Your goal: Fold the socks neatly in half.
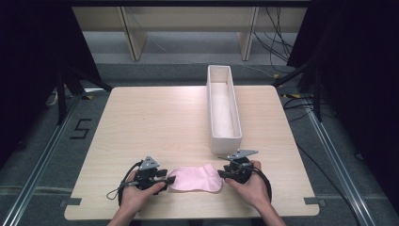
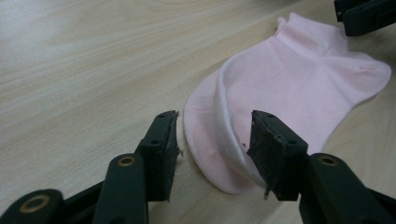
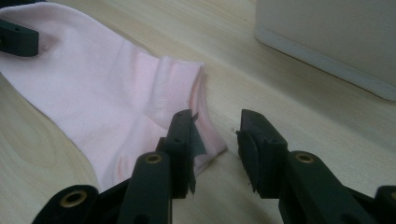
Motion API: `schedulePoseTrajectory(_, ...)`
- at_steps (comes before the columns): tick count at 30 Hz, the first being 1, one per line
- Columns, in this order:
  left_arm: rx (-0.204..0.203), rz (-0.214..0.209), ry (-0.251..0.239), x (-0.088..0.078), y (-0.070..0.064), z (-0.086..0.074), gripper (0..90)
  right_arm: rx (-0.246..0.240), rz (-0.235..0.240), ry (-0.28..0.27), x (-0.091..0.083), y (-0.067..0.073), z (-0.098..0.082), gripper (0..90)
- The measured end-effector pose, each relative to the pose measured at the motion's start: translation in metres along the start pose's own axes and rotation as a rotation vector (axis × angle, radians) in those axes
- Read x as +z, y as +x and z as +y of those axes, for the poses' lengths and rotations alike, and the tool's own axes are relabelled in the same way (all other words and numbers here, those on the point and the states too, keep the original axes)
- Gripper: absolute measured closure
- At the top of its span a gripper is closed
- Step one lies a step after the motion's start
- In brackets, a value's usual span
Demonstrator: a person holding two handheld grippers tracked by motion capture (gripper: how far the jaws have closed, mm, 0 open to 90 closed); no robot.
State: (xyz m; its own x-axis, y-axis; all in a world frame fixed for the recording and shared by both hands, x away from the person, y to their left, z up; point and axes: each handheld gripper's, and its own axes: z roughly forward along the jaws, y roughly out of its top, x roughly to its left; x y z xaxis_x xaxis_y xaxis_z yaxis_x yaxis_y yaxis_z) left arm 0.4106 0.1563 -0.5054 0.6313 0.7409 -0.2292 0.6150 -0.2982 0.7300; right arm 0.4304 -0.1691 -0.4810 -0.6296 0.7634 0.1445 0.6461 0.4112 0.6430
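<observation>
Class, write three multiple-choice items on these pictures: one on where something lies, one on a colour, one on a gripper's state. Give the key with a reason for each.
1. Where does the sock lie?
A. inside the white box
B. on the table's near edge between the two grippers
C. on the floor

2. What colour is the sock?
A. pink
B. blue
C. black

3. How do the left gripper jaws stand?
A. shut tight on bare table
B. apart, with the sock's toe end between them
C. clamped on the box rim

Key: 1 B, the high view shows it on the table between the hands, short of the white box. 2 A, pale pink in every view. 3 B, a gap shows between the pads.
</observation>
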Motion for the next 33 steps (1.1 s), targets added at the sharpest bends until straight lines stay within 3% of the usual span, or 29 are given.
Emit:
schedulePoseTrajectory(6, 0.002, 0.0, 0.005, 0.003, -0.001, -0.001, 55.0, -0.005, 0.004, 0.011, 0.009, 0.001, 0.0, 68.0)
schedulePoseTrajectory(8, 0.017, -0.006, 0.008, 0.003, -0.003, -0.001, 57.1, -0.029, 0.002, 0.021, 0.01, 0.0, 0.0, 69.0)
schedulePoseTrajectory(12, 0.042, -0.004, 0.02, 0.005, -0.007, 0.0, 63.1, -0.005, 0.013, 0.038, 0.01, 0.002, 0.0, 71.0)
schedulePoseTrajectory(15, 0.024, -0.006, 0.016, 0.005, -0.009, 0.0, 69.2, -0.037, 0.014, 0.033, 0.012, -0.001, 0.0, 73.1)
schedulePoseTrajectory(16, 0.022, -0.008, 0.017, 0.006, -0.009, 0.0, 71.5, -0.013, 0.025, 0.043, 0.011, 0.0, 0.0, 74.0)
schedulePoseTrajectory(17, 0.004, -0.013, 0.007, 0.006, -0.01, -0.001, 73.7, -0.01, 0.03, 0.044, 0.012, -0.001, 0.0, 74.9)
schedulePoseTrajectory(18, 0.018, -0.014, 0.019, 0.006, -0.009, 0.0, 75.5, -0.002, 0.037, 0.048, 0.012, 0.0, 0.0, 75.4)
schedulePoseTrajectory(21, 0.002, -0.027, 0.02, 0.005, -0.008, 0.0, 79.0, 0.001, 0.035, 0.05, 0.012, 0.0, 0.001, 76.3)
schedulePoseTrajectory(26, -0.034, -0.059, 0.008, 0.001, -0.006, 0.001, 80.5, -0.009, 0.041, 0.048, 0.012, -0.001, 0.001, 76.4)
schedulePoseTrajectory(27, -0.057, -0.062, -0.011, 0.001, -0.007, 0.002, 80.5, -0.005, 0.041, 0.049, 0.012, 0.0, 0.001, 76.4)
schedulePoseTrajectory(30, -0.067, -0.075, -0.019, -0.003, -0.008, 0.006, 80.3, -0.014, 0.03, 0.047, 0.012, 0.001, 0.002, 76.4)
schedulePoseTrajectory(31, -0.051, -0.074, -0.006, -0.006, -0.007, 0.007, 80.2, -0.012, 0.033, 0.049, 0.012, 0.002, 0.002, 76.4)
schedulePoseTrajectory(32, -0.079, -0.081, -0.027, -0.005, -0.008, 0.008, 80.1, -0.006, 0.029, 0.038, 0.013, 0.003, 0.002, 76.4)
schedulePoseTrajectory(33, -0.076, -0.086, -0.023, -0.007, -0.008, 0.009, 80.0, 0.002, 0.037, 0.053, 0.013, 0.004, 0.002, 76.4)
